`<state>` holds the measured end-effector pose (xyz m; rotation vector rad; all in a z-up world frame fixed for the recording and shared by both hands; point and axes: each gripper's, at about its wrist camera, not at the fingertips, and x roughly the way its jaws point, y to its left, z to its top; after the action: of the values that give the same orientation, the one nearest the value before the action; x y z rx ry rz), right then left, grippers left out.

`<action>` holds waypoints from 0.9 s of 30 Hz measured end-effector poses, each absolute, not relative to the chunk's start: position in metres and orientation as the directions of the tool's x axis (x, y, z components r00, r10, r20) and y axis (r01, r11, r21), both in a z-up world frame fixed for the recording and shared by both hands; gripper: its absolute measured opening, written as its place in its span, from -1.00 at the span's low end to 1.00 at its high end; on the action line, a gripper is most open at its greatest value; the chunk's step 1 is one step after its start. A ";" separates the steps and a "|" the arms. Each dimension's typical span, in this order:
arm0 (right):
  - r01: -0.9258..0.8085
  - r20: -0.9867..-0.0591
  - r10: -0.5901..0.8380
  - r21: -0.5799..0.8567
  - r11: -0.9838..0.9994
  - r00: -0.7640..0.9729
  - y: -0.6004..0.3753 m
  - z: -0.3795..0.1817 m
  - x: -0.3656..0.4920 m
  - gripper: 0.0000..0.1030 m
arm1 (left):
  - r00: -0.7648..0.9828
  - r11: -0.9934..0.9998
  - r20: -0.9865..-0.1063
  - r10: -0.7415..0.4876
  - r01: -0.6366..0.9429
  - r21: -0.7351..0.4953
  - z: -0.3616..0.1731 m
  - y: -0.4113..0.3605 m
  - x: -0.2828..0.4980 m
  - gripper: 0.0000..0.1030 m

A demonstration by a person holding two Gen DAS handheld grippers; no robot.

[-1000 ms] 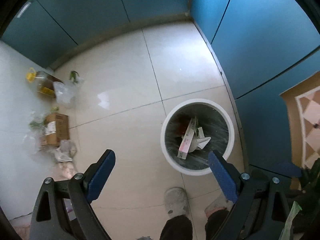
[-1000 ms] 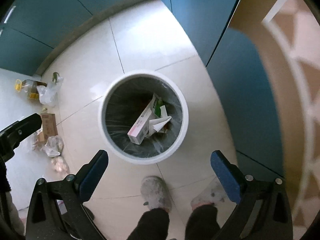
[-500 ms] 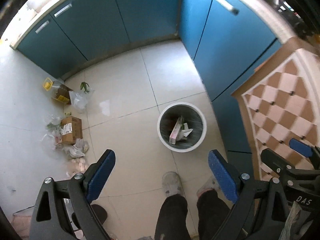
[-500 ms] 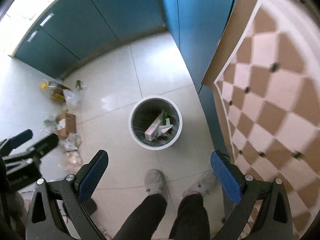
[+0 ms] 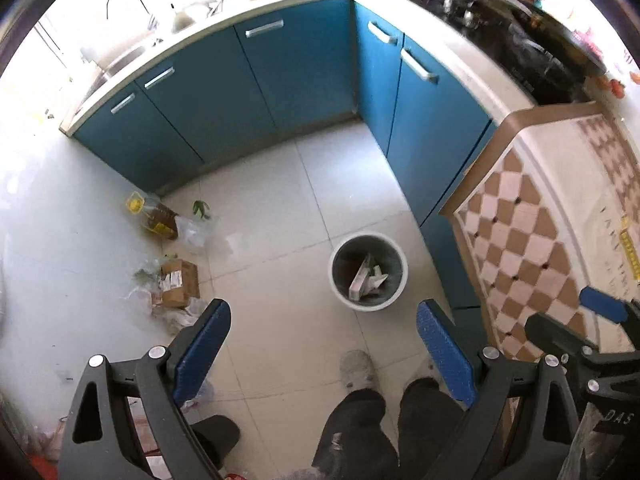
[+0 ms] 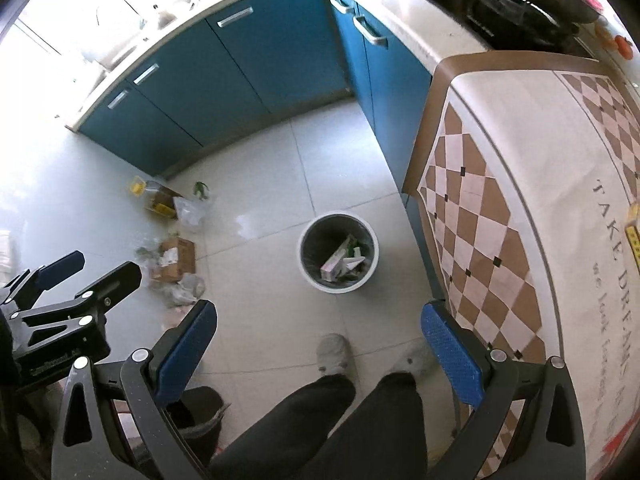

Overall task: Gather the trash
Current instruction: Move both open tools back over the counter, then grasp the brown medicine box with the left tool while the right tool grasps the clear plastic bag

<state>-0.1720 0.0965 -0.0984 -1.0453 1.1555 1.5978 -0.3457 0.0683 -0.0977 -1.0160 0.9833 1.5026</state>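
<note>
Both grippers, left and right, risen, spread, empty; white round lined trash bin at 12 now distant: deposit judged done.

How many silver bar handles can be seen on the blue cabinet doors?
5. Three on the back cabinet run: far left, next to it, and centre. Two on the right-hand run: and. More may be hidden behind the checkered tablecloth.

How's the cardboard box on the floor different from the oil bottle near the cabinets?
The cardboard box is brown, opaque and rectangular; the oil bottle is clear, amber inside, with a yellow cap. The box lies nearer the person's feet, the bottle by the blue cabinets. Both sit on the tiled floor among plastic bags, outside the bin.
</note>
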 end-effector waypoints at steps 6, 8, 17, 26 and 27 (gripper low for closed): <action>-0.942 -0.915 0.226 0.327 -0.070 -0.335 0.089 -0.064 -0.121 1.00 | -0.134 -0.072 -0.909 0.394 -0.991 0.115 -0.063 0.084 -0.299 0.84; -0.939 -0.906 0.260 0.345 -0.003 -0.334 0.084 -0.053 -0.091 1.00 | -0.098 -0.009 -0.891 0.444 -0.994 0.105 -0.054 0.092 -0.266 0.85; -0.775 -0.932 0.357 0.274 0.570 -0.067 -0.011 -0.034 0.150 1.00 | 0.092 0.418 -0.901 0.423 -0.902 0.104 -0.051 0.099 -0.039 1.00; -0.226 -0.983 0.133 0.103 0.969 0.123 -0.203 -0.090 0.332 1.00 | 0.047 0.612 -0.940 0.338 -0.770 0.181 -0.099 0.075 0.114 1.00; -0.181 -0.989 0.110 0.091 0.979 0.099 -0.218 -0.105 0.341 1.00 | 0.037 0.621 -0.945 0.326 -0.761 0.185 -0.105 0.074 0.121 1.00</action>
<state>0.3407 -0.2184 -0.1053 -0.0584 1.4559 0.2158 0.1211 0.0743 -0.1050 -0.4238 1.2792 0.8741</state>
